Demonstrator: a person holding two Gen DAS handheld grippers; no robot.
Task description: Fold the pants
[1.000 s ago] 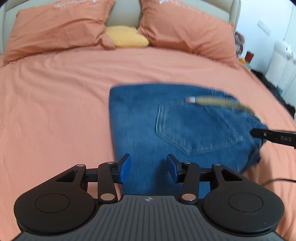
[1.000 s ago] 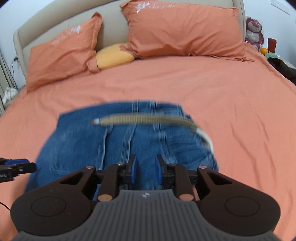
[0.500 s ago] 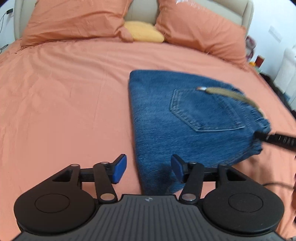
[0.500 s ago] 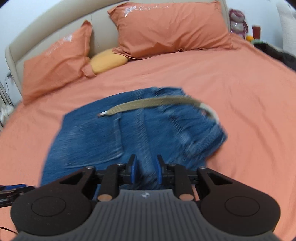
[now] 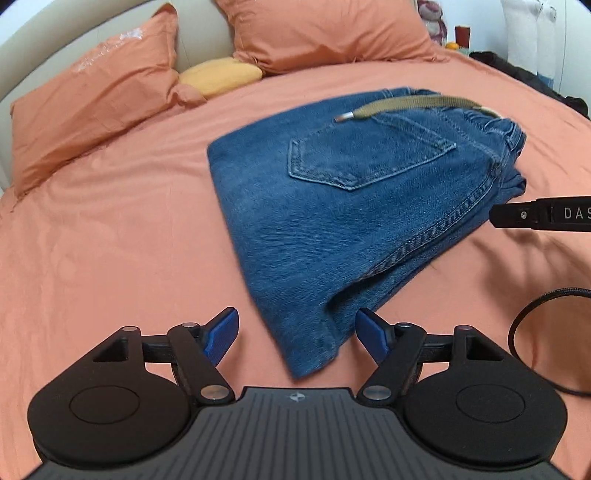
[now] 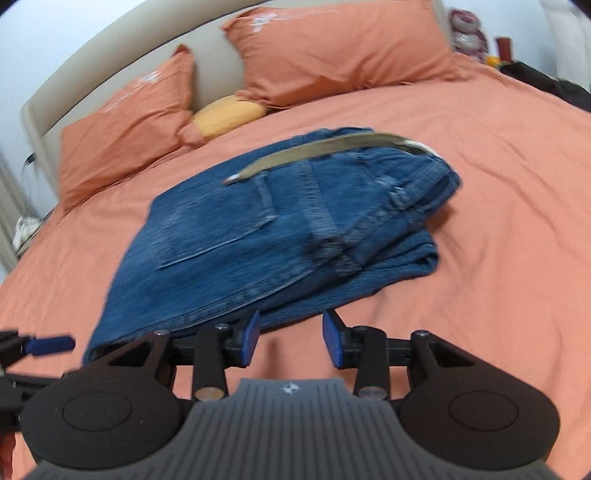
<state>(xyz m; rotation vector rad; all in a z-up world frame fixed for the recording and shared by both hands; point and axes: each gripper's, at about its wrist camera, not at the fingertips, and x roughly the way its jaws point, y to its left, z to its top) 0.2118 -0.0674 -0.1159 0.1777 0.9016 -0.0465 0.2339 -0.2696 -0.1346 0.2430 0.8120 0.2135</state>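
Folded blue jeans lie on the orange bed, back pocket up, with an olive drawstring across the waistband. They also show in the right wrist view. My left gripper is open and empty, its fingers either side of the jeans' near corner without gripping it. My right gripper is open and empty, just off the jeans' near edge. A tip of the right gripper shows at the right edge of the left wrist view.
Two orange pillows and a yellow cushion lie at the beige headboard. A black cable loops on the sheet at right. Dark clutter and a plush toy stand beside the bed at far right.
My right gripper, shut on the jeans' edge earlier, has opened and pulled back. My left gripper opened wider and swung to the jeans' corner. The jeans now lie flat, released.
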